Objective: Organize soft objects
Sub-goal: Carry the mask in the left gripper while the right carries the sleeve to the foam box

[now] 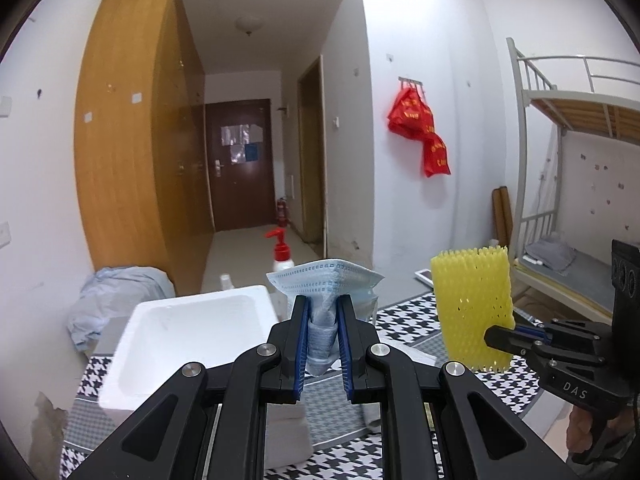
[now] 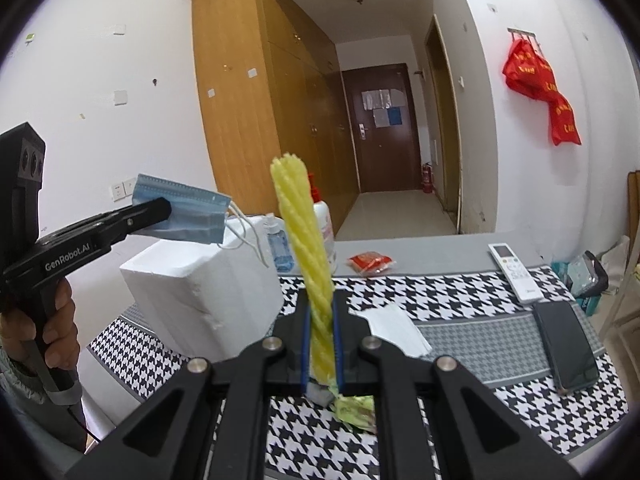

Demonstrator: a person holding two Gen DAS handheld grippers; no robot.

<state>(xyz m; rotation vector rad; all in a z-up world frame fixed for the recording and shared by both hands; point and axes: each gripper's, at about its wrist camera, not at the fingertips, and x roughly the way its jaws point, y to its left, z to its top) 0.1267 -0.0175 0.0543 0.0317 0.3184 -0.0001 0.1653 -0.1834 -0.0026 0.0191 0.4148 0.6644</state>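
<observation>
My left gripper (image 1: pixel 323 308) is shut on a blue face mask (image 1: pixel 326 280) and holds it up in the air above the table, next to a white foam box (image 1: pixel 188 332). The mask (image 2: pixel 188 214) also shows in the right wrist view, over the box (image 2: pixel 200 292). My right gripper (image 2: pixel 321 312) is shut on a yellow foam net sleeve (image 2: pixel 306 248) that stands upright between the jaws. The sleeve (image 1: pixel 472 300) hangs to the right of the mask in the left wrist view, with the right gripper (image 1: pixel 496 338) pinching its lower edge.
The table has a houndstooth cloth (image 2: pixel 440 292). On it lie a white remote (image 2: pixel 514 272), a dark phone (image 2: pixel 568 344), a red packet (image 2: pixel 370 262), white tissue (image 2: pixel 394 330), a green wrapper (image 2: pixel 356 408), a pump bottle (image 2: pixel 324 228) and a small blue bottle (image 2: pixel 278 246).
</observation>
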